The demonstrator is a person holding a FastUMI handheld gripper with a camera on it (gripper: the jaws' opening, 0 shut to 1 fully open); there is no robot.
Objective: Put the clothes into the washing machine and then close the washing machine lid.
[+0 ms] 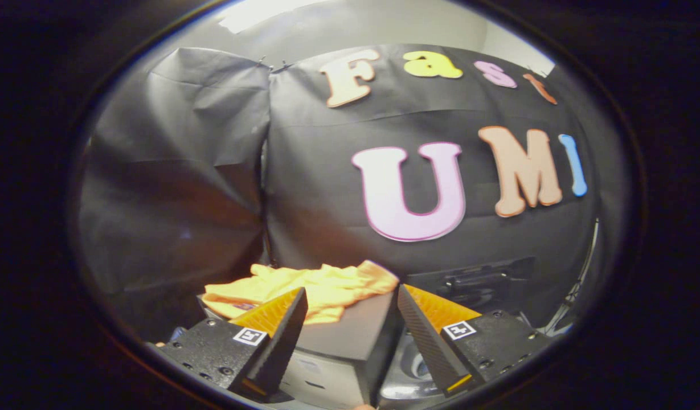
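One yellow-orange garment (304, 287) lies crumpled on the flat dark top of a boxy unit (350, 336), just ahead of the gripper (350, 296) and a little beyond its fingertips. Most of the cloth sits in front of the left finger (278, 336) and spreads across toward the gap between the two fingers, with one bunched end reaching almost as far as the tip of the right finger (429, 341). Neither finger touches it. The jaws stand released, spread wide apart with nothing held between them; the near corner of the dark unit shows through the gap. The garment is a bright, warm yellow shading to orange at its folds, loosely heaped with soft creases and rounded lobes along its far edge, and a small dark patch shows on its near left side, too small to make out. Below and to the right of the unit, between it and the right finger, a grey rounded opening (415, 364) shows, possibly the washing machine's tub, though that is uncertain. Behind everything hangs the booth's black cloth wall (179, 171).
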